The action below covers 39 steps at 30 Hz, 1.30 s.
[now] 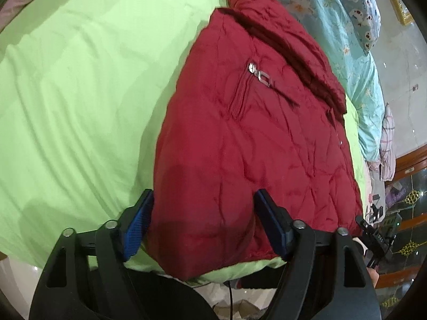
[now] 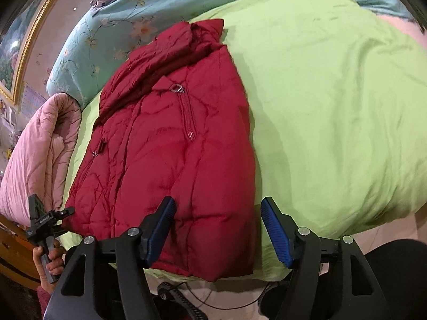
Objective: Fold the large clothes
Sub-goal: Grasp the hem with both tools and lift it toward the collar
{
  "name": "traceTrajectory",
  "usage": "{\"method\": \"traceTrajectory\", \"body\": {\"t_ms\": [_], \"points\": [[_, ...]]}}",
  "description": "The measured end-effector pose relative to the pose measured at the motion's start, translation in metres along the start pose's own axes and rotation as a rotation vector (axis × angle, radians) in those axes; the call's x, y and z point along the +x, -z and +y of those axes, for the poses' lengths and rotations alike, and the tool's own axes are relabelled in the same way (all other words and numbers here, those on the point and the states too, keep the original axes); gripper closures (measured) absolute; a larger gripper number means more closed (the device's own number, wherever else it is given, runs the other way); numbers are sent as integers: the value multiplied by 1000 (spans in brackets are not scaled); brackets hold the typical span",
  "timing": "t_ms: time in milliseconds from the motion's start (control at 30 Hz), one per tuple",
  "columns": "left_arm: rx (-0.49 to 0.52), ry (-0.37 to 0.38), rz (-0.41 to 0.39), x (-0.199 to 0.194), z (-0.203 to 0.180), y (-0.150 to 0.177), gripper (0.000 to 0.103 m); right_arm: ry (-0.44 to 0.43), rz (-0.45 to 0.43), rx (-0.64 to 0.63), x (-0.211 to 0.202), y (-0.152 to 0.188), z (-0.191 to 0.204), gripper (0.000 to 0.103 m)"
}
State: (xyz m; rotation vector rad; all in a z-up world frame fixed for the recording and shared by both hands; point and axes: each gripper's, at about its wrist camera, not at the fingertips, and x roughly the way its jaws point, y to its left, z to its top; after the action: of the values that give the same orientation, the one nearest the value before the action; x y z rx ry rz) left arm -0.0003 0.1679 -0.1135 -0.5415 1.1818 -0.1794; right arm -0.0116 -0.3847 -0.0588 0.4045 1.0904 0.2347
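A red quilted jacket (image 1: 240,138) lies folded lengthwise on a light green bedsheet (image 1: 80,93), collar at the far end, hem at the near bed edge. A metal zip pull (image 1: 260,76) shows on its front. My left gripper (image 1: 204,194) is open, its blue pads (image 1: 138,221) straddling the jacket's near left hem corner. In the right wrist view the jacket (image 2: 173,146) lies left of centre. My right gripper (image 2: 217,202) is open over the jacket's near right hem corner. The left gripper (image 2: 45,221) shows at the jacket's other corner.
A turquoise floral quilt (image 2: 133,13) and a patterned pillow (image 1: 360,8) lie at the head of the bed. A pink blanket (image 2: 34,154) is bunched beside the jacket. The green sheet (image 2: 333,106) spreads wide to the side. A cable (image 2: 213,301) lies on the floor below.
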Motion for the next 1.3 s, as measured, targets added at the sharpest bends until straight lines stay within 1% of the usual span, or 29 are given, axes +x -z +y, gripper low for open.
{"method": "traceTrajectory", "body": {"t_ms": [133,233,267,367,400,433,467,500,533,567,600,633,700,800,900,967,1100,1233,1300], "points": [[24,-7,25,2,-3,11,21,-27,22,2,4,8,2,33],[22,-10,42,4,-3,16,21,-55,35,18,6,14,1,33],[32,-14,37,3,-4,17,21,-63,35,19,6,16,0,33],[64,-22,33,2,-11,18,21,-76,26,19,6,20,1,37],[74,-28,35,3,-12,18,25,-85,26,23,7,20,1,44],[93,-38,36,4,-15,18,36,-96,26,29,7,21,0,47],[108,-42,39,5,-18,19,41,-105,25,34,8,21,0,55],[118,-42,40,6,-21,19,53,-114,23,36,8,21,1,65],[132,-38,39,6,-24,20,66,-120,18,36,7,21,1,69],[138,-27,36,5,-26,21,71,-126,6,37,5,20,1,77],[138,-22,33,5,-27,21,77,-129,-7,35,2,19,3,82],[143,-20,27,4,-30,23,81,-125,-18,27,0,19,5,84],[163,-30,14,2,-38,27,84,-118,-38,9,-6,16,10,87],[190,-28,5,-2,-50,34,87,-124,-54,2,-15,12,9,88],[220,-2,-2,-11,-61,40,89,-138,-74,14,-25,6,5,89],[243,14,-13,-20,-70,40,89,-167,-94,24,-34,2,4,89],[260,45,-51,-40,-79,29,90,-221,-138,20,-50,-9,12,90],[252,87,-123,-66,-86,10,90,-260,-178,-5,-59,-28,26,90],[246,96,-158,-75,-89,-2,90,-279,-196,-14,-62,-40,32,91]]}}
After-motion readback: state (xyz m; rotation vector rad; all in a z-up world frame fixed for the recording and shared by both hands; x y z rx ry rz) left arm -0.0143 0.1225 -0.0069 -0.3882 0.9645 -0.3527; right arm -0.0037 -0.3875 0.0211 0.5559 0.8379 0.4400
